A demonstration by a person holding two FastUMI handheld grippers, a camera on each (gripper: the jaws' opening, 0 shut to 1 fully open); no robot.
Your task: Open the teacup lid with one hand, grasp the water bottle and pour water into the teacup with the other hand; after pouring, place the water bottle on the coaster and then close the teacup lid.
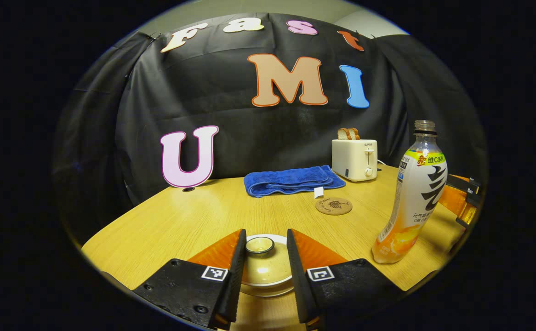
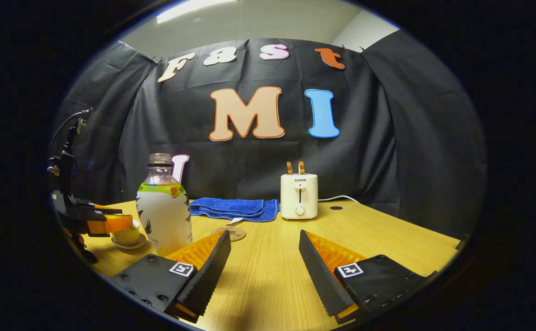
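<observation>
The left gripper (image 1: 265,271) stands apart around the teacup lid (image 1: 259,246), fingers not touching it, the teacup (image 1: 268,269) on its saucer below. The right gripper (image 2: 263,264) is apart over bare desk (image 2: 272,276), the water bottle (image 2: 163,207) upright just left of it, the coaster (image 1: 333,205) farther back.

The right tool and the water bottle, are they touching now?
Apart. In the right gripper view, the right tool is open over bare table, and the water bottle stands beyond and beside its left finger, not between the fingers.
</observation>
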